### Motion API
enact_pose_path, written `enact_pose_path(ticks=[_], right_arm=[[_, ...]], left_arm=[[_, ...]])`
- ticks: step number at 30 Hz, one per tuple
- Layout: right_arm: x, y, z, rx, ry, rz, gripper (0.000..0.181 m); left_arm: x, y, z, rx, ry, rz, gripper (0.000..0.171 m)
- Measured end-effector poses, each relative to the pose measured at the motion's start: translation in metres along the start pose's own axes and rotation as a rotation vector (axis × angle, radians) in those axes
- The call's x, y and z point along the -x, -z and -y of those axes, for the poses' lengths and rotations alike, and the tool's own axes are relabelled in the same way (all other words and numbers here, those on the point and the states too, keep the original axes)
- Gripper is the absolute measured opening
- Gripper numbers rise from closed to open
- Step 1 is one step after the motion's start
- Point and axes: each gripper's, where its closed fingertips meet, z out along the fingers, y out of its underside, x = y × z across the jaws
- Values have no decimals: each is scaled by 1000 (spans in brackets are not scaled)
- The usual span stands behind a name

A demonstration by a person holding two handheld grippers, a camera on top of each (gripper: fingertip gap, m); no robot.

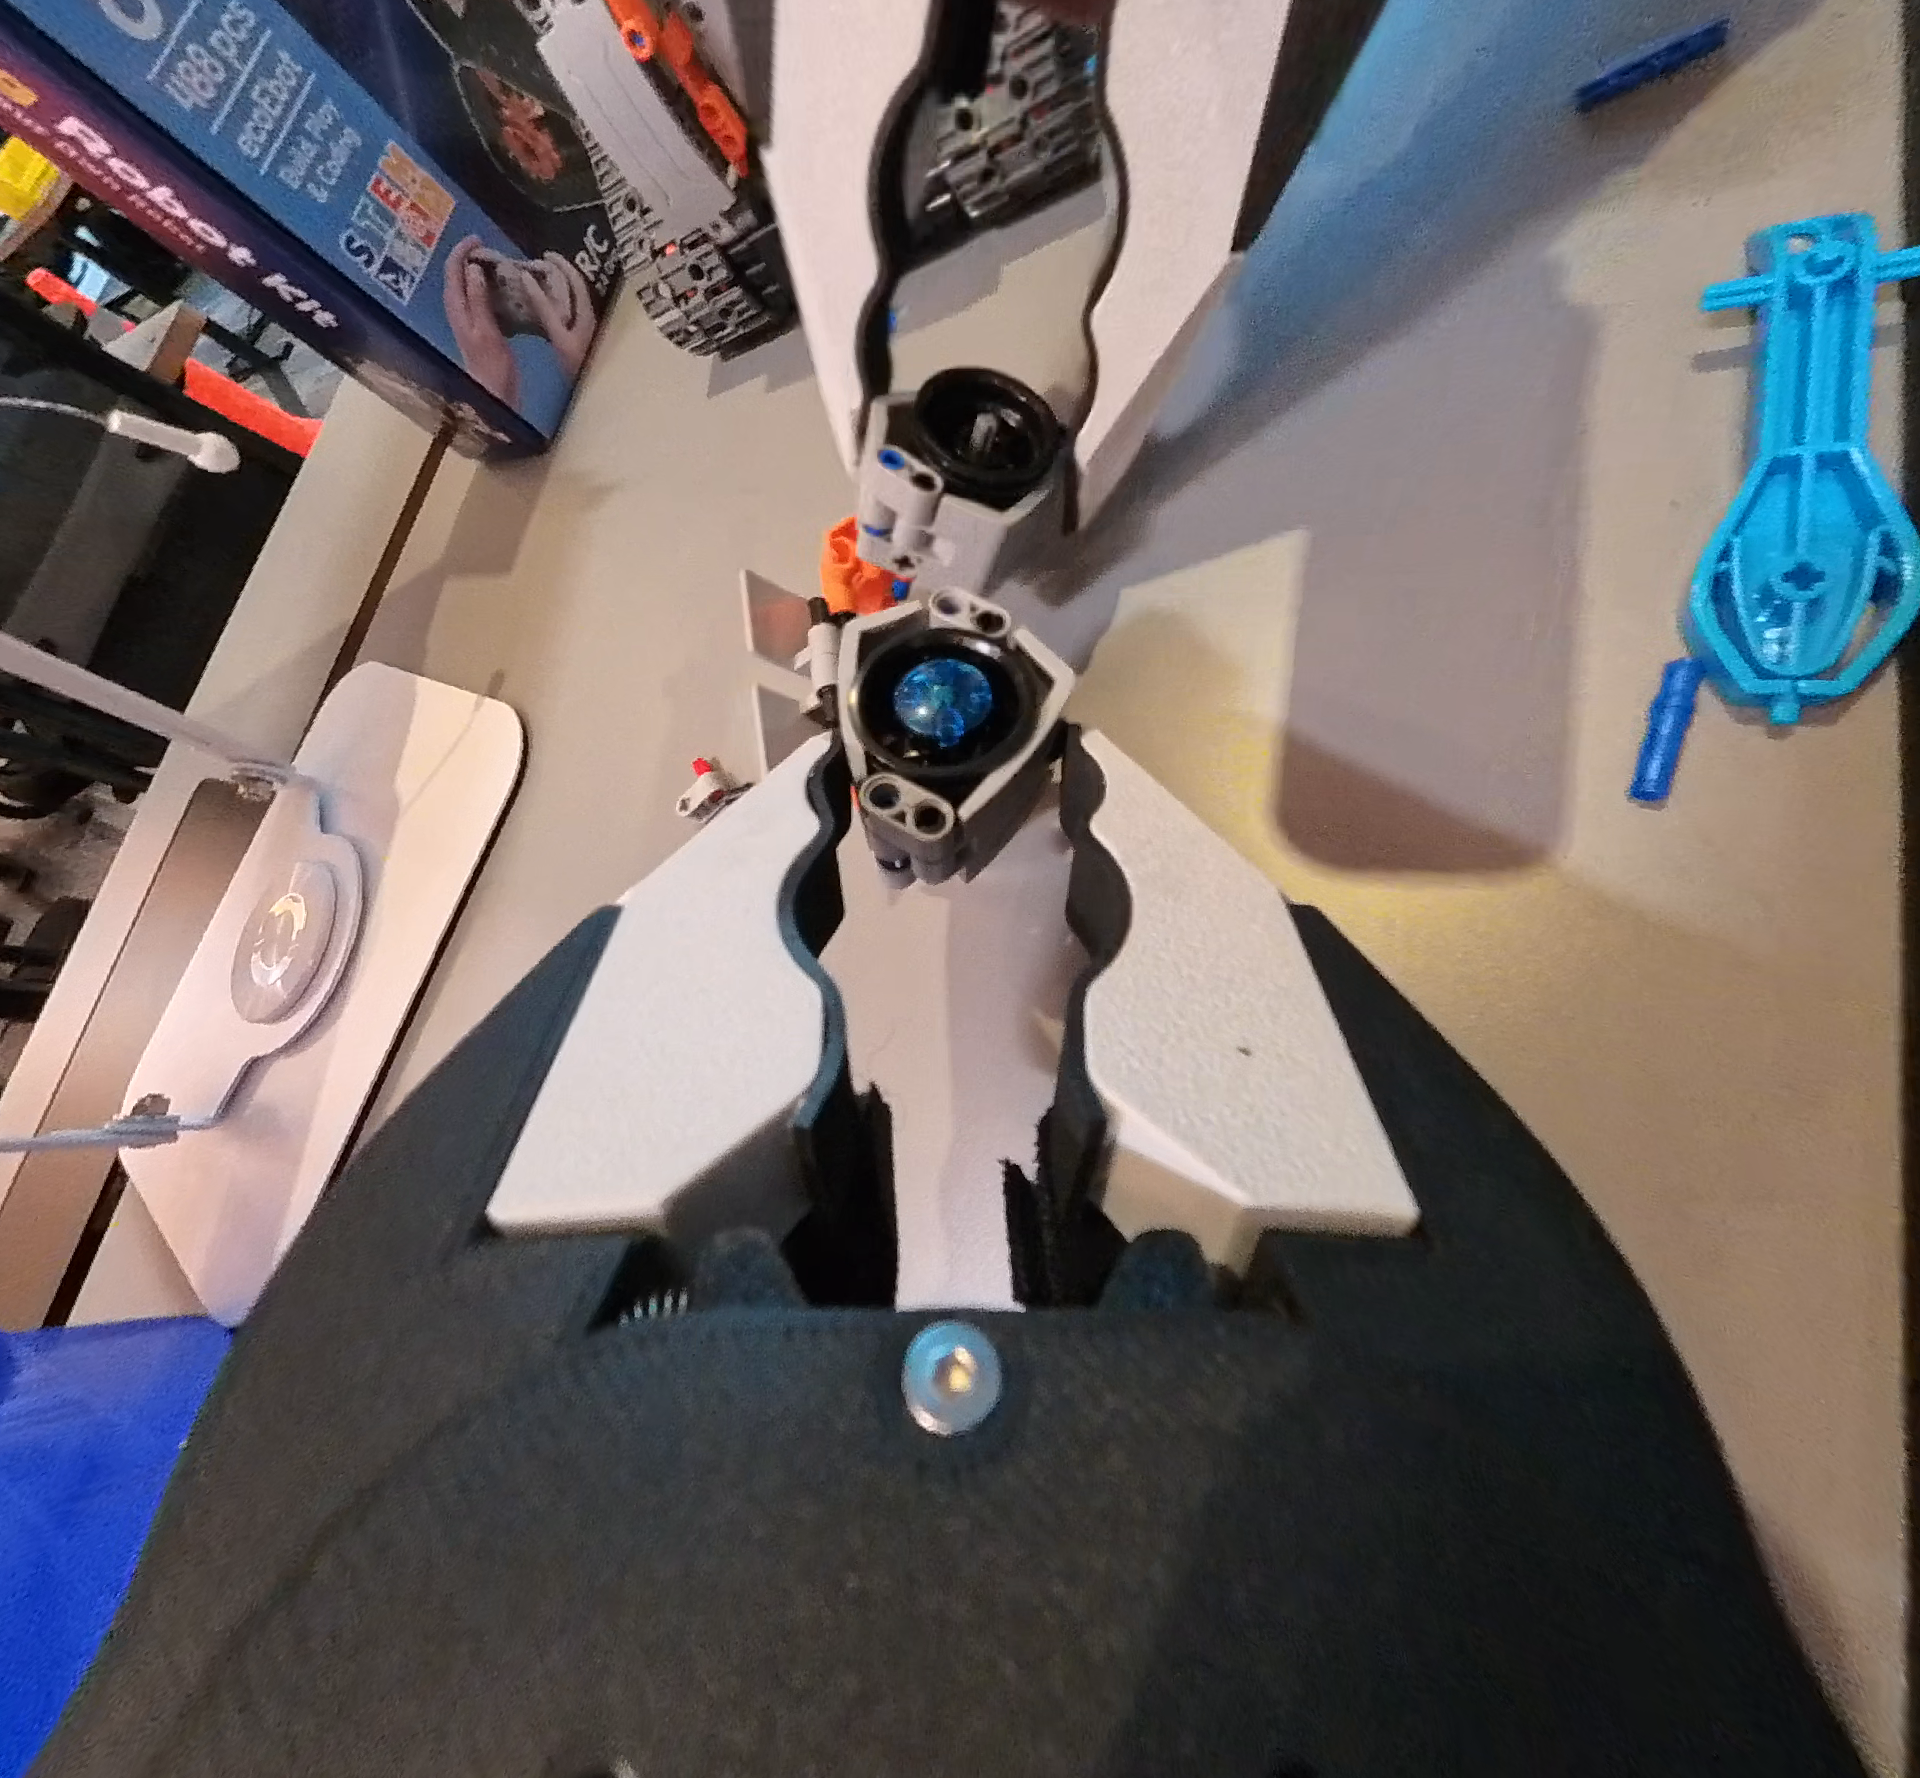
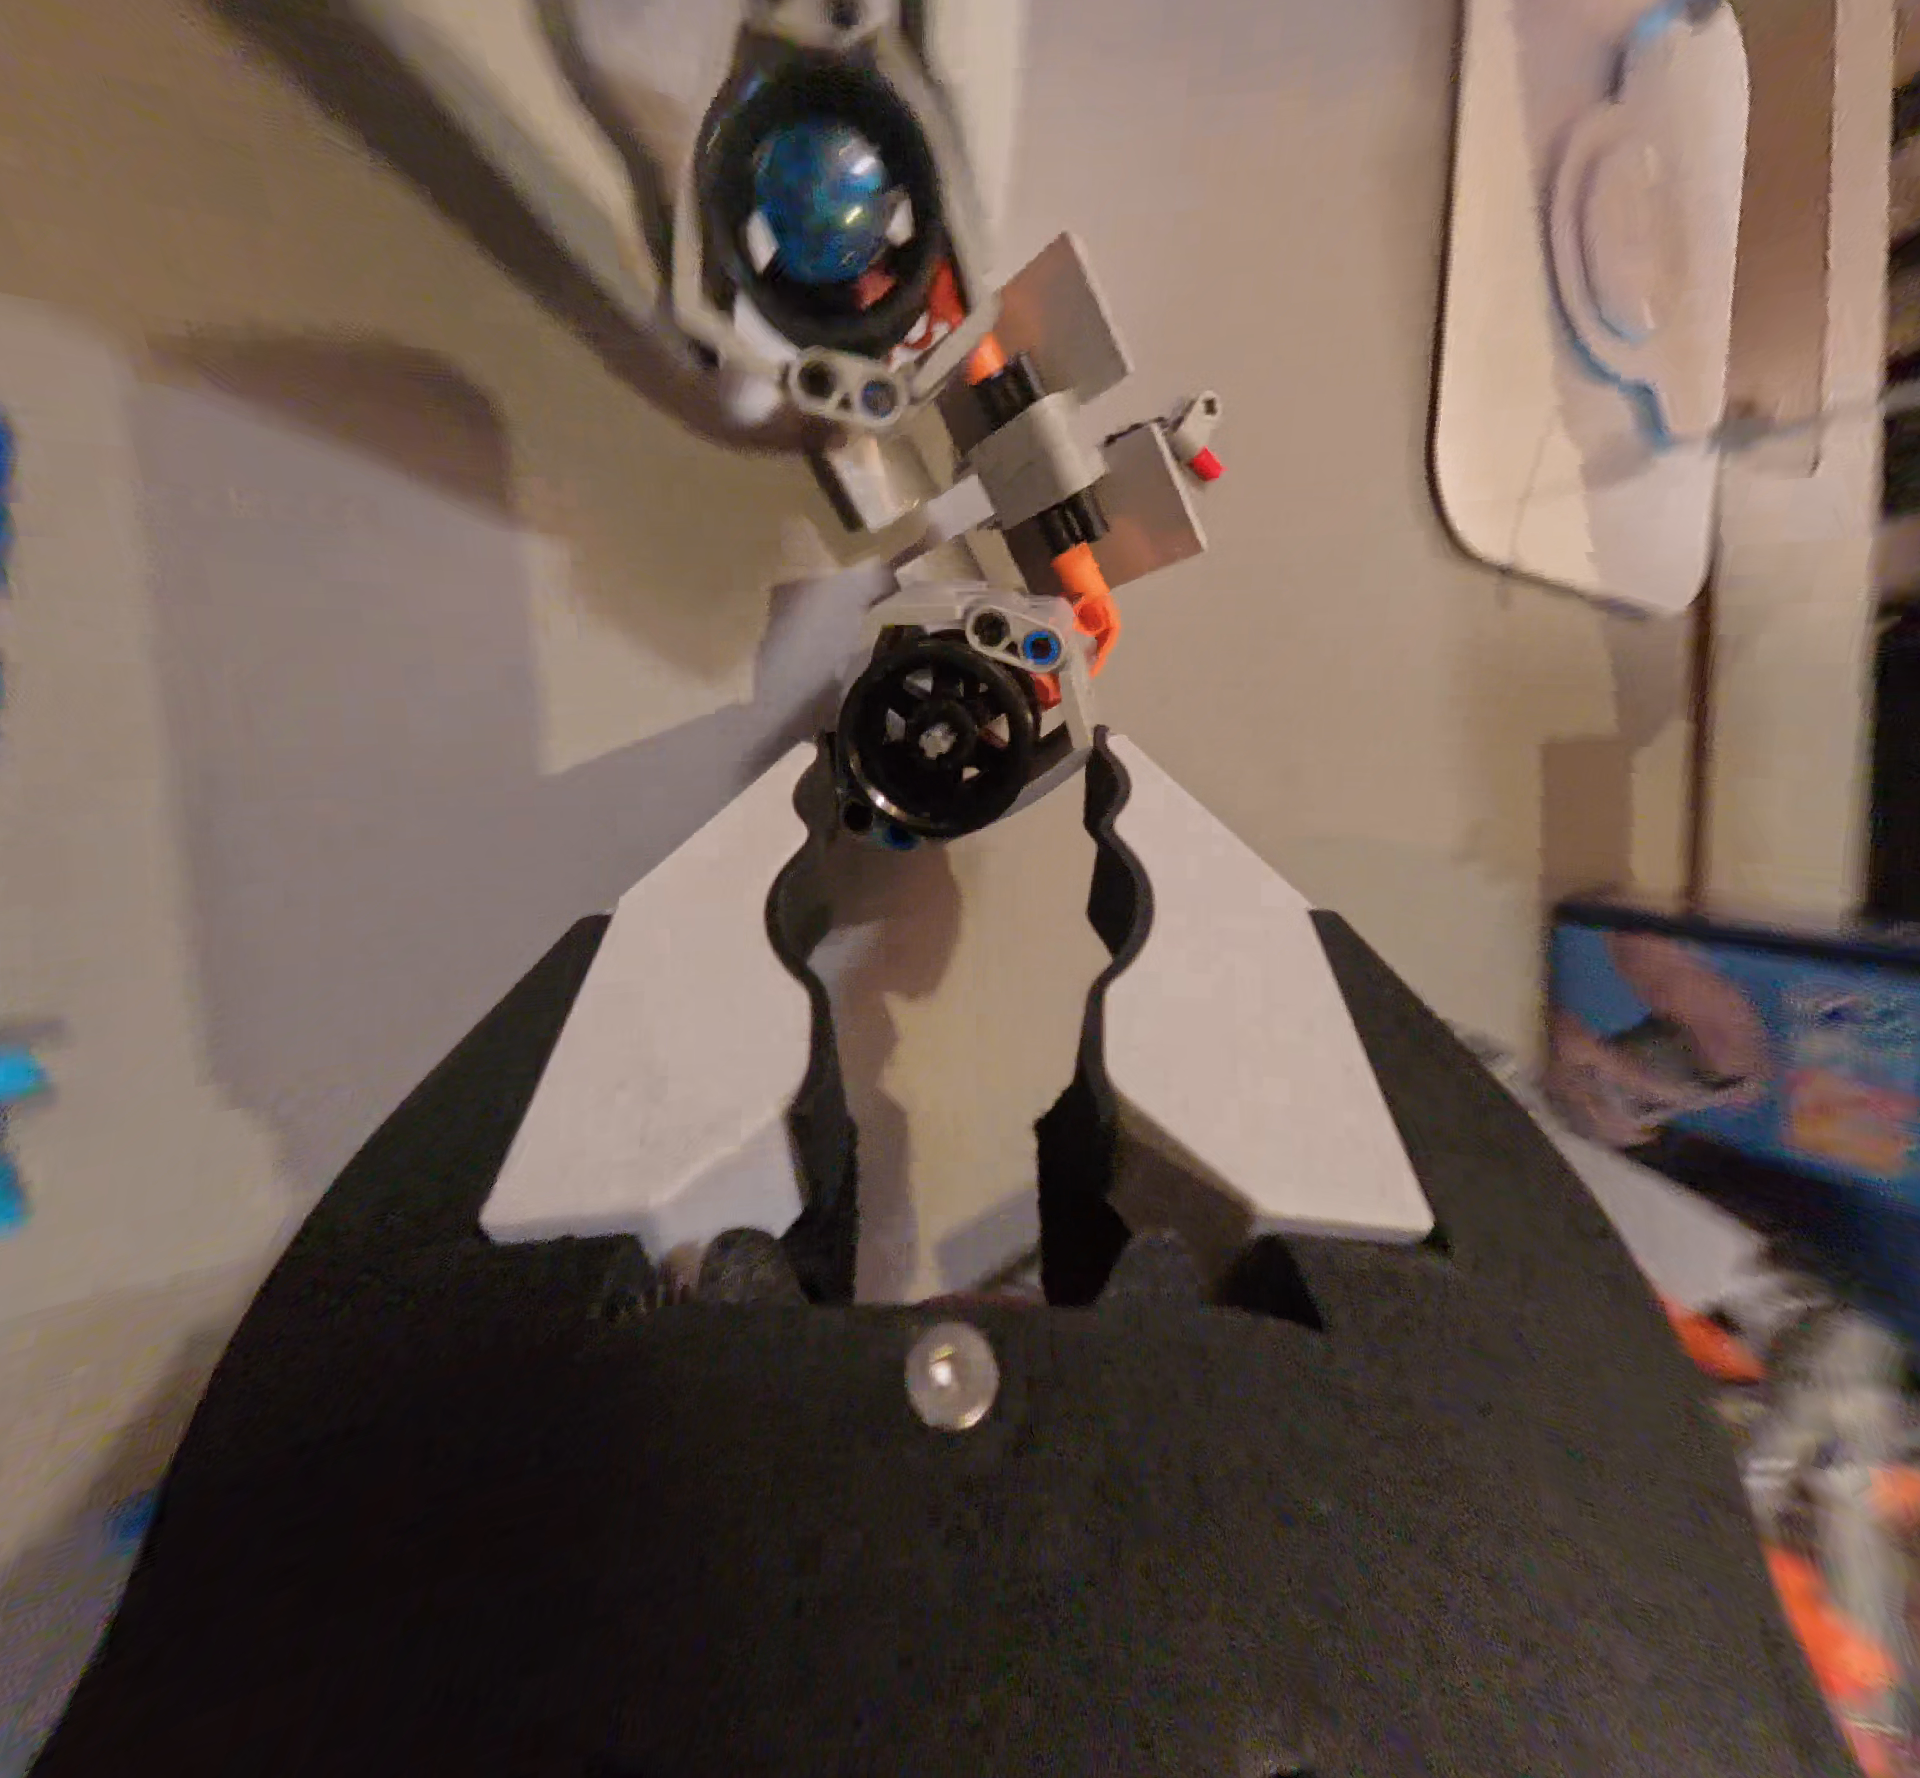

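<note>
A small brick model is held in the air between both grippers, above the beige table. Its near end in the left wrist view is a grey pod with a black ring and a blue ball. My left gripper is shut on this pod. The far end is a grey pod with a black wheel, and my right gripper is shut on it from above. In the right wrist view my right gripper grips the wheel pod. Grey panels and orange connectors join it to the blue-ball pod.
A blue kit box and a tracked grey-and-orange model stand at the left back. A light-blue plastic tool, a blue pin and a blue beam lie to the right. A white stand base lies left, with a small grey-and-red piece nearby. The blue pin sits 9 cm or so from the ends of my left fingers.
</note>
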Motion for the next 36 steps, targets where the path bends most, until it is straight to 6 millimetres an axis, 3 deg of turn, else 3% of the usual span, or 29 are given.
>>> enact_pose_path(ticks=[7, 11, 13, 17, 22, 26, 30, 33, 36], right_arm=[[1, 11, -5, 241, 841, 66, 44], [-3, 15, 1, 325, 1010, 81, 46], [-11, 14, 4, 311, 922, 48, 48], [-17, 21, 5, 173, 553, 8, 55], [2, 17, 9, -63, 116, 44, 58], [-10, 2, 1, -69, -172, -45, 63], [8, -3, 4, -153, -532, 99, 64], [2, -4, 1, -195, -572, 70, 47], [-1, -2, 2, -176, -475, 58, 46]], left_arm=[[-14, 2, 3, 19, -132, -43, 37], [-17, 4, 2, 37, -232, -31, 38], [-17, 5, 1, 46, -248, -25, 38], [-12, 6, 1, 41, -212, -16, 38], [-14, 6, 7, 0, -142, -52, 38], [-11, 6, 7, -14, -102, -53, 37], [-12, 5, 8, -17, -92, -53, 38], [-14, 3, 6, -13, -94, -60, 37], [-15, 3, 6, -13, -95, -63, 37]])
